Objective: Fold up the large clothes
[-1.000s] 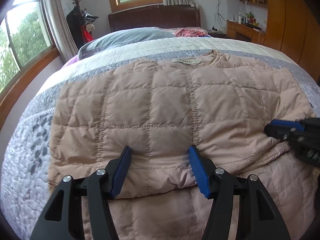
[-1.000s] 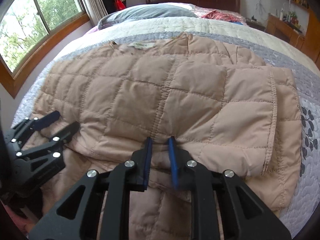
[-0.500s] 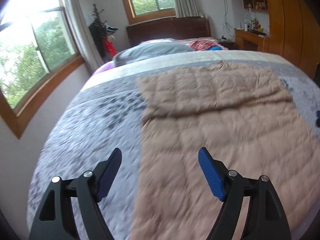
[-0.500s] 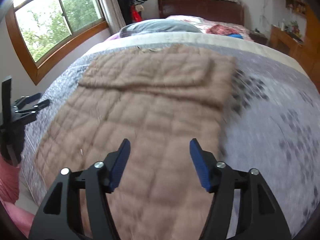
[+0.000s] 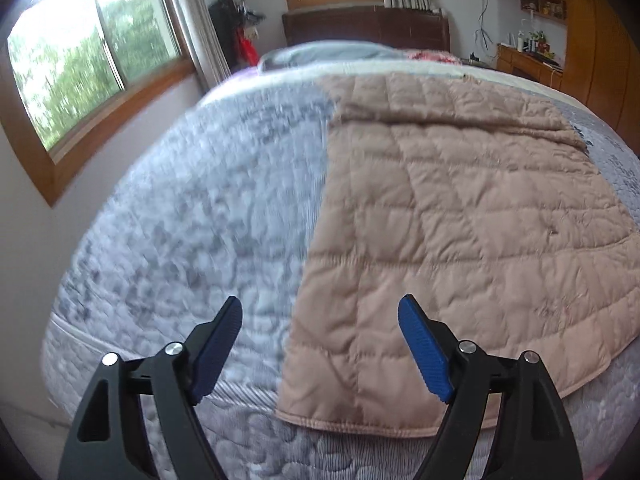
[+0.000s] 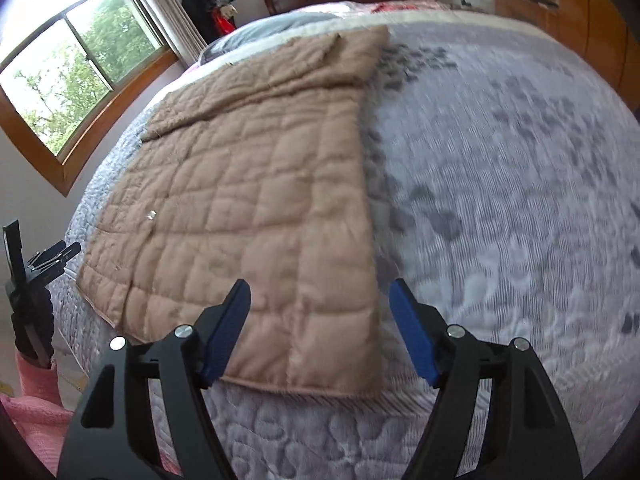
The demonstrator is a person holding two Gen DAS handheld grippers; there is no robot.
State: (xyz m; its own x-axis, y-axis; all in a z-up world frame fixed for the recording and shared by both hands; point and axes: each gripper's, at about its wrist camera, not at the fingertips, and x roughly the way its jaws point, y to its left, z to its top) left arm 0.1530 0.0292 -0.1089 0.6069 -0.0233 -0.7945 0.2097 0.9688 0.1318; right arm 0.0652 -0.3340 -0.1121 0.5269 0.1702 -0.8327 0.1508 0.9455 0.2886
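A beige quilted jacket (image 5: 440, 216) lies flat on the bed, sleeves folded in, its hem at the near edge; it also shows in the right wrist view (image 6: 256, 200). My left gripper (image 5: 320, 344) is open and empty, hovering above the jacket's near left corner. My right gripper (image 6: 320, 328) is open and empty, above the jacket's near right corner. The left gripper (image 6: 48, 260) also shows at the far left of the right wrist view.
The bed has a grey patterned quilt (image 5: 192, 216), shown also in the right wrist view (image 6: 500, 184). Pillows (image 5: 328, 50) and a dark headboard (image 5: 364, 30) lie at the far end. Windows (image 5: 80, 64) line the left wall. Wooden furniture (image 5: 532, 64) stands right. Pink cloth (image 6: 32, 412) sits below left.
Both grippers have let go of the folded sleeves and pulled back to the foot of the bed. The right gripper has opened. The left has swung left, the right has swung right.
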